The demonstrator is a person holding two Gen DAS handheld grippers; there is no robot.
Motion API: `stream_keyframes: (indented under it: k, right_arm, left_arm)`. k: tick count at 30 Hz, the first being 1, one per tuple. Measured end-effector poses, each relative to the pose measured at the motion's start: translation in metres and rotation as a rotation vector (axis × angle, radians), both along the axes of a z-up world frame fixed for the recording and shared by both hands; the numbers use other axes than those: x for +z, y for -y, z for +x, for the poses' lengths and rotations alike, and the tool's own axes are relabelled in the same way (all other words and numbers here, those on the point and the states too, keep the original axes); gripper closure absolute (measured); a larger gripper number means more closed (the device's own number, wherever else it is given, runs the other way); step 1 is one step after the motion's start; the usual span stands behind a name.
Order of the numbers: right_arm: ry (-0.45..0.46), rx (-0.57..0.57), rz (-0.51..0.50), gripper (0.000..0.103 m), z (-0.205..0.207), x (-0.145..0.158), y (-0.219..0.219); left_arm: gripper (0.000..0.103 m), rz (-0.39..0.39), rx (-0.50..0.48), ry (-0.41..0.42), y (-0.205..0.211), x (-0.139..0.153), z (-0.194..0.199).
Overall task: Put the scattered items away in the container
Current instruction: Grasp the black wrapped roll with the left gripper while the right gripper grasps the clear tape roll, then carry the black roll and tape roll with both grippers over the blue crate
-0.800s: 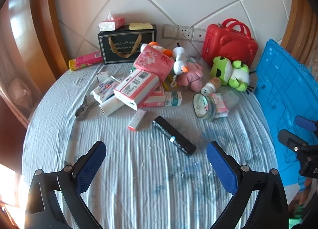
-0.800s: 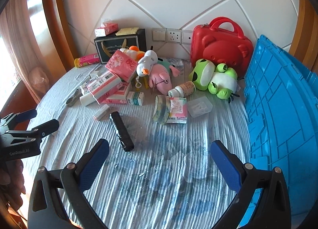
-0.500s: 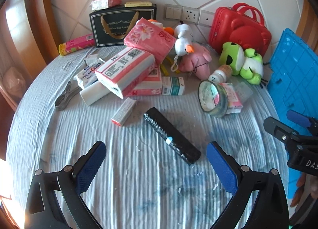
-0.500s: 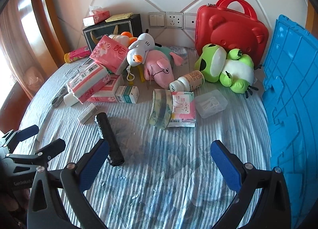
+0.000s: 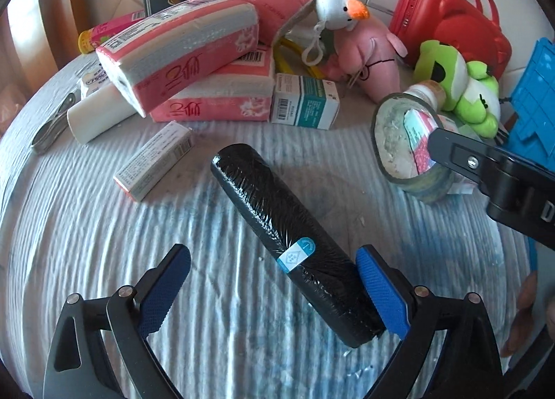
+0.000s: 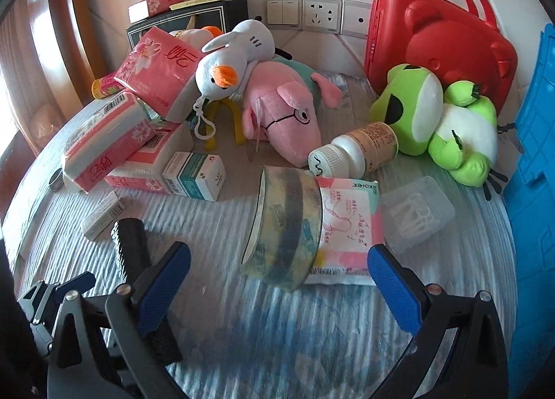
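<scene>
A black plastic-wrapped roll lies on the striped cloth, its near end just inside my open left gripper, close to the right fingertip. It also shows in the right wrist view. My open right gripper sits low before a wide tape roll that leans on a pink sachet. The tape roll also shows in the left wrist view. The blue container stands at the right edge.
Pink tissue packs, a teal medicine box, a small white box, plush duck, pink pig, green frog, a pill bottle, a clear plastic box and a red case crowd the back.
Both grippers have moved forward and down toward the table. The black roll now lies between the left fingers, and the tape roll is close before the right gripper.
</scene>
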State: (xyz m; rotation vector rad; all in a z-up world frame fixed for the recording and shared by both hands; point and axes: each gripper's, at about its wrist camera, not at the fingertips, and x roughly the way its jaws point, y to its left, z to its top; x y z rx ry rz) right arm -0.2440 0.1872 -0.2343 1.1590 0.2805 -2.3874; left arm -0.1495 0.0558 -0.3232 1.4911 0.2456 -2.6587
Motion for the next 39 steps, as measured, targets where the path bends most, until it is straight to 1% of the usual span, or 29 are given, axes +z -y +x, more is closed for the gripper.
stream_keyframes:
  k: [2, 4, 6, 7, 8, 9, 10, 11, 12, 13, 14, 16, 17, 18, 21, 22, 24, 28, 32, 33, 36, 39]
  right_arm:
    - [-0.004, -0.002, -0.005, 0.000, -0.008, -0.006, 0.005]
    - [0.004, -0.009, -0.006, 0.000, -0.018, -0.013, 0.007]
    - [0.010, -0.020, -0.009, 0.001, -0.025, -0.017, 0.008]
    - [0.010, -0.022, -0.011, 0.004, -0.028, -0.018, 0.008]
    - [0.009, -0.016, -0.007, 0.018, -0.030, -0.019, 0.011]
    - [-0.005, -0.008, 0.013, 0.028, -0.030, -0.019, 0.014]
    - [-0.018, 0.006, 0.032, 0.033, -0.030, -0.019, 0.018]
    - [-0.022, 0.016, 0.050, 0.040, -0.030, -0.020, 0.022]
    - [-0.022, 0.018, 0.059, 0.041, -0.030, -0.021, 0.024]
    - [-0.016, 0.020, 0.061, 0.041, -0.030, -0.021, 0.026]
    - [-0.012, 0.023, 0.066, 0.041, -0.030, -0.021, 0.028]
    - [-0.004, 0.038, 0.074, 0.055, -0.028, -0.021, 0.031]
    - [0.012, 0.048, 0.068, 0.064, -0.028, -0.022, 0.031]
    - [0.024, 0.046, 0.055, 0.067, -0.027, -0.022, 0.030]
    - [0.059, 0.031, 0.030, 0.068, -0.025, -0.022, 0.025]
    - [0.068, 0.023, 0.019, 0.068, -0.023, -0.022, 0.023]
    - [0.070, 0.018, 0.010, 0.068, -0.017, -0.018, 0.020]
    - [0.078, 0.019, 0.005, 0.068, -0.006, -0.009, 0.016]
    - [0.074, 0.031, 0.018, 0.068, 0.009, 0.007, 0.015]
    - [0.072, 0.034, 0.022, 0.068, 0.004, 0.011, 0.015]
    - [0.064, 0.046, 0.032, 0.068, 0.015, 0.030, 0.014]
    - [0.052, 0.050, 0.036, 0.068, 0.029, 0.053, 0.011]
  left_arm:
    - [0.011, -0.004, -0.010, -0.013, -0.004, -0.001, -0.001]
    - [0.017, 0.011, -0.016, -0.020, -0.006, -0.001, -0.002]
    - [0.030, 0.037, -0.022, -0.024, -0.004, 0.000, -0.001]
    - [0.034, 0.052, -0.025, -0.026, -0.004, 0.000, -0.002]
    - [0.042, 0.070, -0.032, -0.028, -0.004, -0.001, -0.003]
    - [0.044, 0.085, -0.042, -0.025, -0.005, -0.003, -0.004]
    - [0.044, 0.105, -0.054, -0.018, -0.006, -0.006, -0.007]
    - [0.038, 0.121, -0.062, -0.016, -0.006, -0.007, -0.010]
    - [0.030, 0.122, -0.078, -0.005, -0.009, -0.008, -0.013]
    - [0.026, 0.115, -0.078, -0.002, -0.011, -0.008, -0.016]
    - [0.024, 0.112, -0.068, -0.004, -0.011, -0.008, -0.017]
    - [0.025, 0.088, -0.068, -0.004, -0.015, -0.008, -0.020]
    - [0.033, 0.071, -0.060, 0.001, -0.015, -0.008, -0.021]
    - [0.048, 0.076, -0.051, 0.001, -0.013, -0.007, -0.021]
    - [0.063, 0.099, -0.035, 0.019, -0.006, -0.005, -0.021]
    - [0.064, 0.096, -0.033, 0.025, -0.004, -0.005, -0.020]
    - [0.072, 0.091, -0.028, 0.035, 0.002, -0.005, -0.018]
    - [0.074, 0.084, -0.021, 0.049, 0.012, -0.001, -0.011]
    - [0.074, 0.070, -0.020, 0.058, 0.022, 0.007, 0.005]
    - [0.074, 0.068, -0.019, 0.058, 0.024, 0.010, 0.009]
    - [0.074, 0.064, -0.023, 0.050, 0.030, 0.027, 0.020]
    - [0.074, 0.059, -0.037, 0.030, 0.037, 0.050, 0.033]
